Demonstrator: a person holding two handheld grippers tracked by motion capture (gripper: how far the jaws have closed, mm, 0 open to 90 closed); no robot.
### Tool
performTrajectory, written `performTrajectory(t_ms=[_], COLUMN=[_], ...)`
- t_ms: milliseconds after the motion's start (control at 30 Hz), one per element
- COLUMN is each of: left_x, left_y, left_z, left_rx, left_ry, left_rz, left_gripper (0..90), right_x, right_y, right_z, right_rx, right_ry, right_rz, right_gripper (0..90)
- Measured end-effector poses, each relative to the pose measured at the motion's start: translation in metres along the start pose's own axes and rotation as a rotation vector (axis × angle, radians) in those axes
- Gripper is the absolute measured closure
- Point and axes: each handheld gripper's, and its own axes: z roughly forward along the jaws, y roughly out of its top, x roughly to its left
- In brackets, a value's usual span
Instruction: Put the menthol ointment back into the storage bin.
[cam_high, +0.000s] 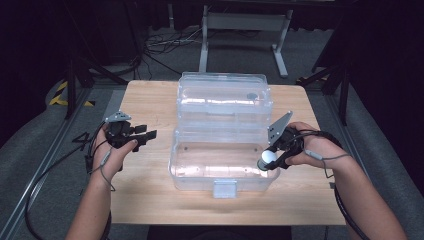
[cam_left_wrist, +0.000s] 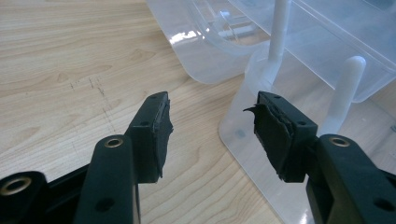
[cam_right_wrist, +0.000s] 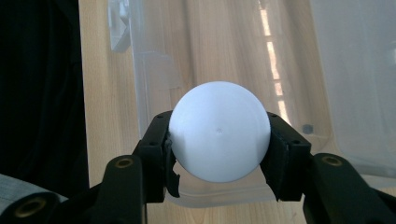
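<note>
A clear plastic box (cam_high: 220, 150) stands open in the middle of the wooden table, its lid (cam_high: 225, 97) tipped back behind it. My right gripper (cam_high: 270, 161) is shut on a white ball (cam_high: 266, 160) and holds it over the box's right rim. In the right gripper view the white ball (cam_right_wrist: 219, 137) sits squeezed between both pads, with the box's tub (cam_right_wrist: 233, 56) below. My left gripper (cam_high: 145, 136) hovers open over the table left of the box. The left gripper (cam_left_wrist: 210, 130) has nothing between its fingers and points at the box's corner (cam_left_wrist: 243, 135).
The box has a white latch (cam_high: 224, 188) on its front wall, near the table's front edge. White hinge posts (cam_left_wrist: 278, 37) join lid and tub. Bare wood (cam_high: 145, 100) lies left of the box. Cables and metal stand legs (cam_high: 240, 30) are on the floor beyond the table.
</note>
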Motion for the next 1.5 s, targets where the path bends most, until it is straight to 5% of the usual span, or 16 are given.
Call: performTrajectory(t_ms=[900, 1500], left_x=[0.001, 0.002], left_y=[-0.002, -0.003], left_z=[0.003, 0.004], left_rx=[0.012, 0.02], left_ry=[0.002, 0.001], left_rz=[-0.001, -0.004], left_gripper=[46.6, 46.6], right_x=[-0.003, -0.006], right_y=[-0.007, -0.009], right_z=[0.036, 0.054], right_rx=[-0.01, 0.031], right_ry=[0.041, 0.058], right_rz=[0.009, 0.02], right_gripper=[50.2, 50.2])
